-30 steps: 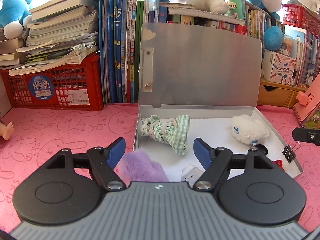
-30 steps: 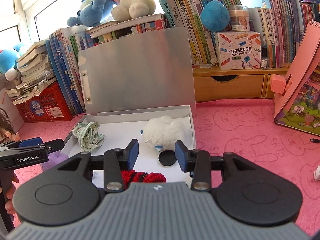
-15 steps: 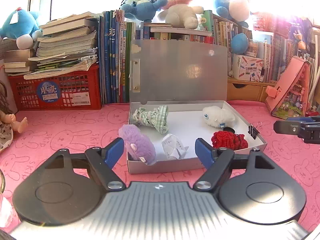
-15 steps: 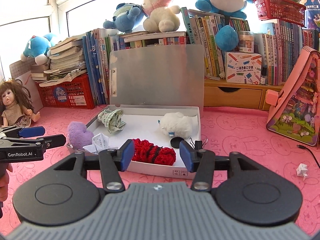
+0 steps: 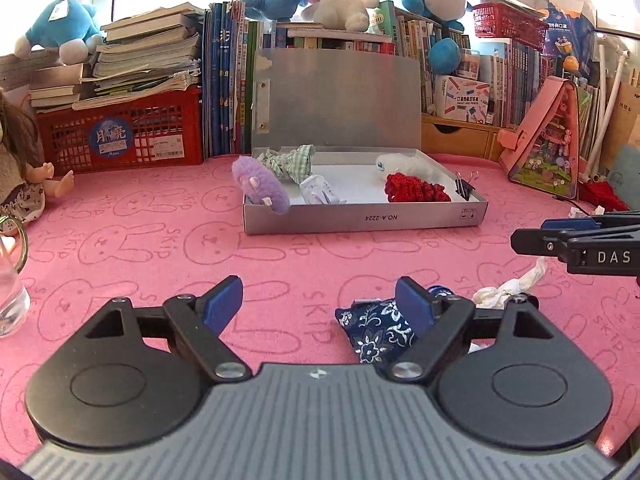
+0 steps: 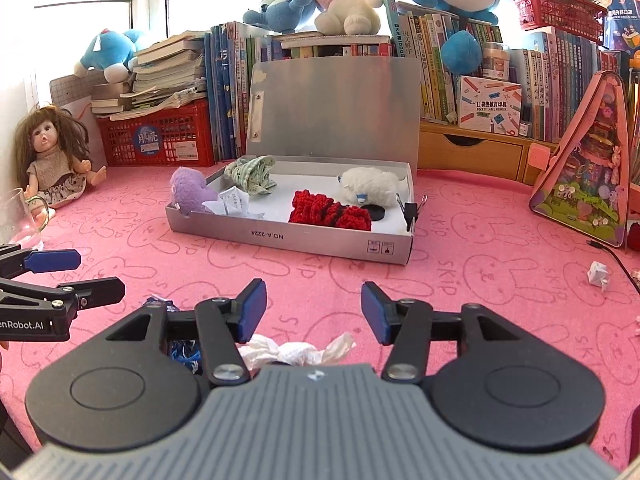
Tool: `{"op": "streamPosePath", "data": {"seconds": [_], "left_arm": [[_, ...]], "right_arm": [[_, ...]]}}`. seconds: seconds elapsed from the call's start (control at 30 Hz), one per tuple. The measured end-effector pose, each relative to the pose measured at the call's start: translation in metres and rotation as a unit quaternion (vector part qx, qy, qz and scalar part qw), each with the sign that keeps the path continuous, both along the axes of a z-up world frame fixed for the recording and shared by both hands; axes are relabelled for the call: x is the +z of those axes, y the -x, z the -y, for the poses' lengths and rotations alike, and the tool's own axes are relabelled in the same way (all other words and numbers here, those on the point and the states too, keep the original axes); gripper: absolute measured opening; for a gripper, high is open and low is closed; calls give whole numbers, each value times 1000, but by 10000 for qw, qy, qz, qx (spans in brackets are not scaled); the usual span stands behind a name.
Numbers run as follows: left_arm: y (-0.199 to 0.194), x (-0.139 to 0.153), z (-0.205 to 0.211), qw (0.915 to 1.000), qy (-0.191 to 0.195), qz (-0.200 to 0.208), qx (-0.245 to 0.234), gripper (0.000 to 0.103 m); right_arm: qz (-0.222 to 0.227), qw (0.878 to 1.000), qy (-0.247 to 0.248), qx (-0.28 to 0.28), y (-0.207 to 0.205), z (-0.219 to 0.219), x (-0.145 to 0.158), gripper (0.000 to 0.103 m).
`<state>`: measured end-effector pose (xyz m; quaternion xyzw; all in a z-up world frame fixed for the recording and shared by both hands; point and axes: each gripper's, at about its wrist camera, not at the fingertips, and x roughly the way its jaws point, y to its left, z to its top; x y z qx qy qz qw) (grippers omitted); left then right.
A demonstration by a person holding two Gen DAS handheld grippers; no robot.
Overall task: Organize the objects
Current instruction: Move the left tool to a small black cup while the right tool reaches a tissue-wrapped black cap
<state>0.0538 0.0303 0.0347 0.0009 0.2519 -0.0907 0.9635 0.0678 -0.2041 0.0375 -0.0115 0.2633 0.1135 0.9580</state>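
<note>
A grey box with its lid up holds a purple plush, a green checked cloth, crumpled paper, a red knit piece and a white plush. My left gripper hovers low over the pink mat, its jaws opening and empty. A blue floral pouch lies by its right finger. My right gripper is also opening, over a white crumpled tissue that no pad touches. That tissue lies right of the pouch.
A binder clip hangs on the box's right wall. A doll and a glass cup sit at the left. A pink toy house and a paper scrap are at the right. Books, a red crate and plush toys line the back.
Both grippers have drawn back from the box, which now looks farther off. The pouch and the tissue have come into view near the fingers. Both pairs of jaws stand wider.
</note>
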Motion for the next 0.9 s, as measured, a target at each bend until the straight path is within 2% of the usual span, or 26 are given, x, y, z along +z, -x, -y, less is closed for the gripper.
{"op": "streamPosePath", "data": {"seconds": [0.23, 0.5, 0.7, 0.9], "left_arm": [[28, -14, 4, 10000, 12, -54, -20, 87], [41, -30, 6, 9997, -19, -221, 34, 87], [49, -38, 8, 9996, -53, -278, 50, 88], [52, -44, 11, 9995, -86, -289, 87, 88]], "right_arm": [[-53, 10000, -28, -30, 22, -4, -15, 69], [-67, 9996, -178, -203, 31, -2, -24, 69], [197, 9993, -75, -314, 44, -2, -20, 69], [99, 9997, 79, -217, 45, -9, -27, 69]]}}
